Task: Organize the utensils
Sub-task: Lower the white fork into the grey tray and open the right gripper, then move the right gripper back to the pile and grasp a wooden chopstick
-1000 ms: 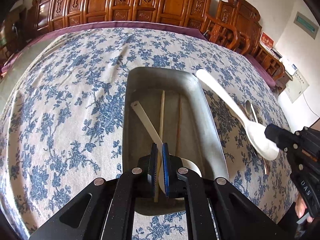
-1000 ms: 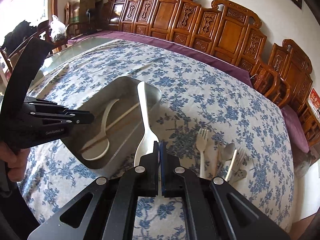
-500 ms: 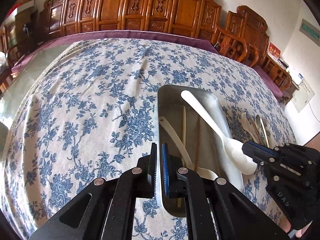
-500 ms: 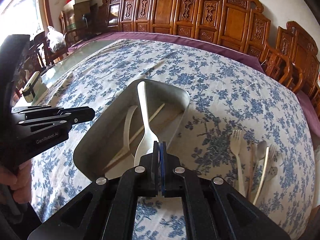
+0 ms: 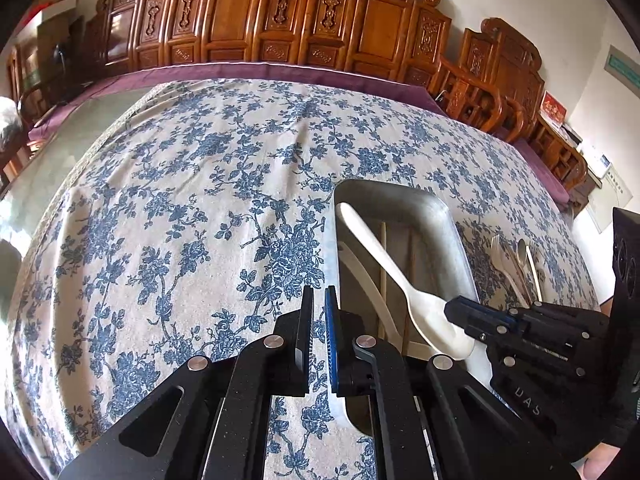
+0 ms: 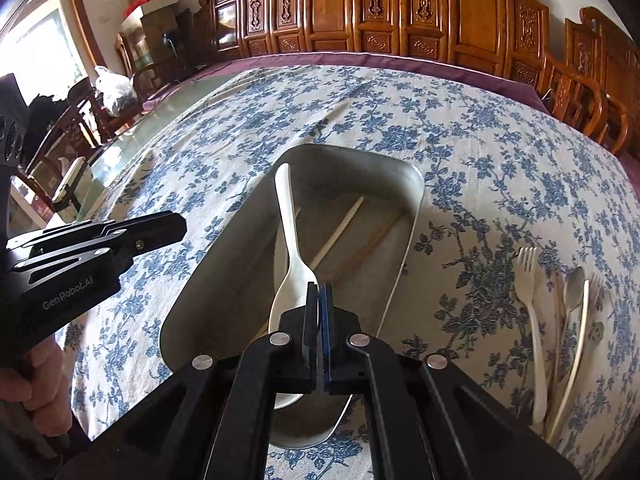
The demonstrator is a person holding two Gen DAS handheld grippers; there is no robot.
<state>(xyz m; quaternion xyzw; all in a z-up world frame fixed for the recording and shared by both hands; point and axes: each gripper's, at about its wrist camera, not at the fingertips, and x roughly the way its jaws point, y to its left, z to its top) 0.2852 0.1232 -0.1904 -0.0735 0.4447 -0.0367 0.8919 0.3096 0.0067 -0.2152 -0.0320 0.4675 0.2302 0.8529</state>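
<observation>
The right claw was clamped on the bowl of a white spoon, its jaws pressed tight on the bowl's edge. The handle ran forward from the claw, out over the metal tray; whether any part of the spoon rested on the tray floor could not be told. Beneath and ahead of the claw, wooden chopsticks and a second white utensil lay in the tray. Well to the claw's right, a white fork and further cutlery lay on the flowered tablecloth.

The left claw was closed to a narrow slit with nothing between its jaws, just left of the tray's wall, over the cloth.

In my judgement the spoon was light, stiff plastic, smooth and liable to pivot in a grip on its curved bowl. The neck, where bowl meets handle, appeared the safer hold.
</observation>
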